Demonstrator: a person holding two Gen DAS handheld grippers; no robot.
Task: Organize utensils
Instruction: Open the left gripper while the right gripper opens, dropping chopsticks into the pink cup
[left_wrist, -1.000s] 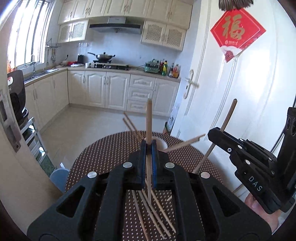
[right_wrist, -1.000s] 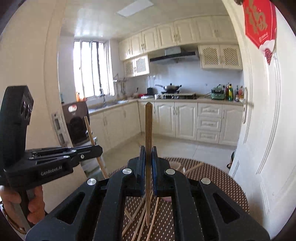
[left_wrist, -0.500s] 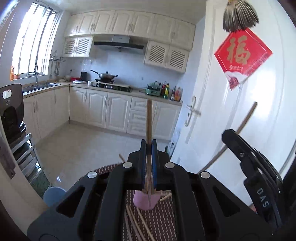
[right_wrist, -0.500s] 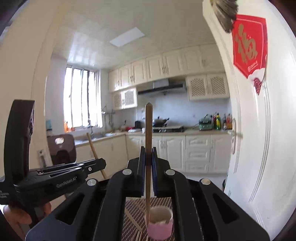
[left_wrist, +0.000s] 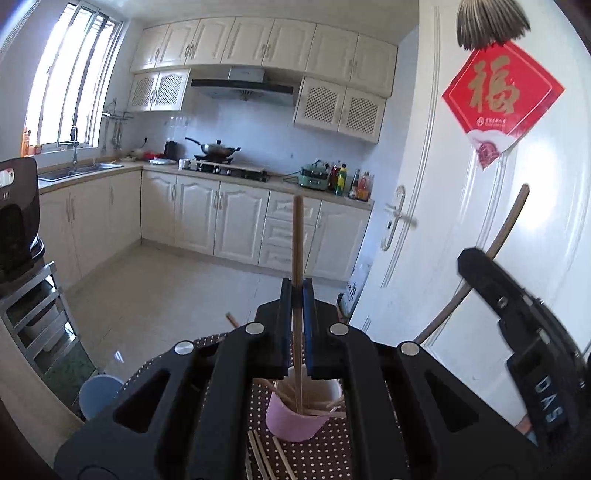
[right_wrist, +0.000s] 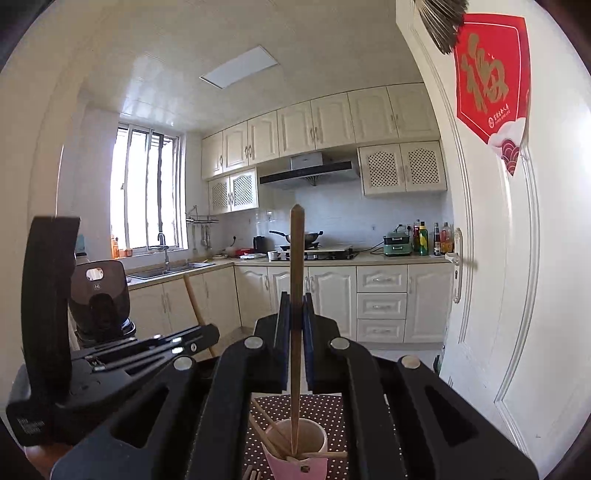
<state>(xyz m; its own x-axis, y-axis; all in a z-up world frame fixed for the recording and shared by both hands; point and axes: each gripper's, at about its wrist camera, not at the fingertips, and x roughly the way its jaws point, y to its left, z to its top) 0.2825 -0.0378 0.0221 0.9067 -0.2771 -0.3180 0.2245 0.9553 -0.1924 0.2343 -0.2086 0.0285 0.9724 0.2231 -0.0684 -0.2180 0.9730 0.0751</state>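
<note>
Here each gripper's jaws are clamped mid-shaft on an upright chopstick, left gripper (left_wrist: 297, 325) and right gripper (right_wrist: 295, 332) alike, tips hanging just below the jaws over the pink cup (left_wrist: 295, 417), and these light, stiff, smooth sticks will likely pivot or slip unless pinched squarely near the middle.

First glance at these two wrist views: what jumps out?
Each gripper is shut on an upright chopstick: the left gripper holds one, the right gripper another, both with tips over the pink cup on the dotted tablecloth. Loose chopsticks lie before the cup; a red paper sign hangs on the white door.
</note>
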